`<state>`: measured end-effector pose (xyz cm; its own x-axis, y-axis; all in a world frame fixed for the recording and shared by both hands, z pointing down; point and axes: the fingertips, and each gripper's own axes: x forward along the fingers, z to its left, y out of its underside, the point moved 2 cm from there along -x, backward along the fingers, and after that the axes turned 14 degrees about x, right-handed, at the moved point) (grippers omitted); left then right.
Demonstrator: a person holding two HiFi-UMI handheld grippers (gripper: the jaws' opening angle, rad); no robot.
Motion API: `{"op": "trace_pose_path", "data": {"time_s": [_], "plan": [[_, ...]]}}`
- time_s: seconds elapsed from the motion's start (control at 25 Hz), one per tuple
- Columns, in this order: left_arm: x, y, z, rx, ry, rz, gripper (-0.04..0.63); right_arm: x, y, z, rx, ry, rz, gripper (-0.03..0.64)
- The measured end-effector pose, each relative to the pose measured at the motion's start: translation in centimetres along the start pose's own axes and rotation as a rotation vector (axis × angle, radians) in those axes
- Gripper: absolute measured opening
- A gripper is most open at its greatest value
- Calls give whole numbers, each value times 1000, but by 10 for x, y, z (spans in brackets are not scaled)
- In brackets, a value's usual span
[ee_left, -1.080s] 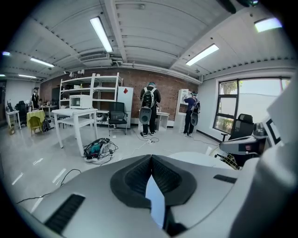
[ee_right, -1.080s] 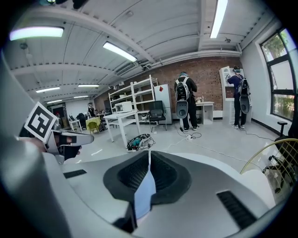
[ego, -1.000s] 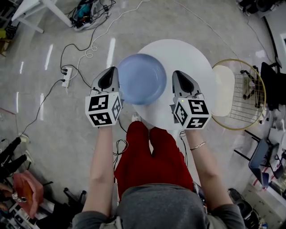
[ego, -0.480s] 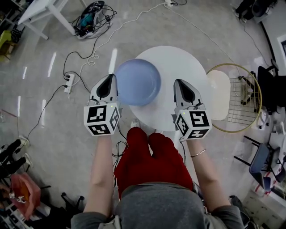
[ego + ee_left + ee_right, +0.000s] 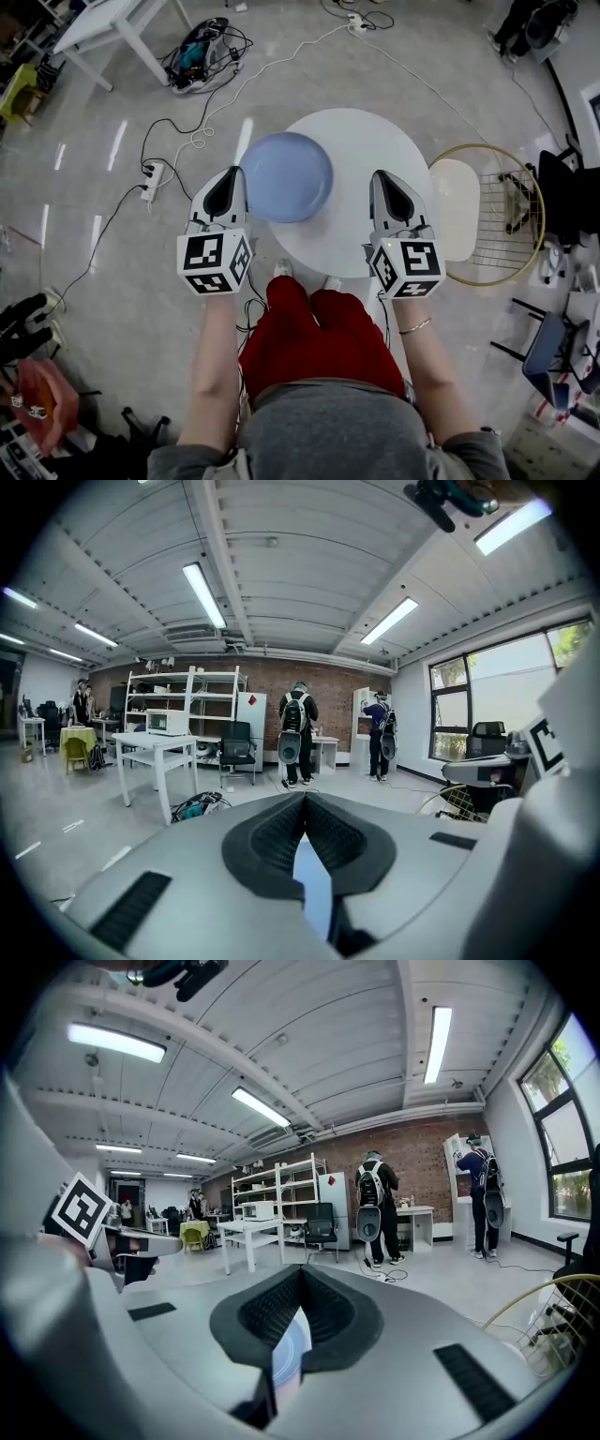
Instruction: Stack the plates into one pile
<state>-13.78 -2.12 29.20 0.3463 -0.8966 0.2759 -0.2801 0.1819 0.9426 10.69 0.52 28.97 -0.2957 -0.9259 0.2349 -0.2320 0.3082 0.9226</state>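
Nearest you, your red-clad legs (image 5: 314, 333) fill the lower centre of the head view, and a forearm reaches forward on either side.

**Left gripper.** Your left gripper (image 5: 238, 172) points away from you, with its marker cube (image 5: 214, 262) toward the camera. In the left gripper view the two ribbed black pads meet at their tips. The claw is fully closed and grips nothing. The blue sliver in the slot behind the tips is the plate, seen past them. In the head view its tips lie just beside the plate's left rim.

**Right gripper.** Your right gripper (image 5: 377, 175) is held the same way. Its pads are together at the tips and it is likewise empty. It sits over the right side of the table, well apart from the plate.

**Task object.** The blue plate (image 5: 286, 176) lies flat on the left part of the round white table (image 5: 375, 136), between the two grippers. Its rim reaches the table's left edge.

**Surroundings.**
- Just right of the table stands a round wire-frame chair (image 5: 511, 234) with a cream cushion.
- On the floor to the left lies a white power strip (image 5: 150, 178) trailing cables.
- Farther off are a tangle of gear (image 5: 202, 42) and a white desk (image 5: 112, 23).
- In the gripper views, the far end of the room shows white shelving (image 5: 183, 700) and people wearing backpacks (image 5: 298, 733) before a brick wall.
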Motion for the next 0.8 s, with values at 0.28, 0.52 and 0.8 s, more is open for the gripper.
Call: {"op": "trace_pose_path", "data": {"time_s": [0.28, 0.52, 0.8], "plan": [[-13, -9, -6, -19, -11, -19, 15, -17, -9, 7, -24, -23, -39, 28], [-21, -7, -6, 3, -19, -22, 15, -24, -9, 19, -12, -60, -54, 28], [-25, -6, -6, 18, -31, -24, 15, -26, -12, 17, -21, -61, -62, 28]]}}
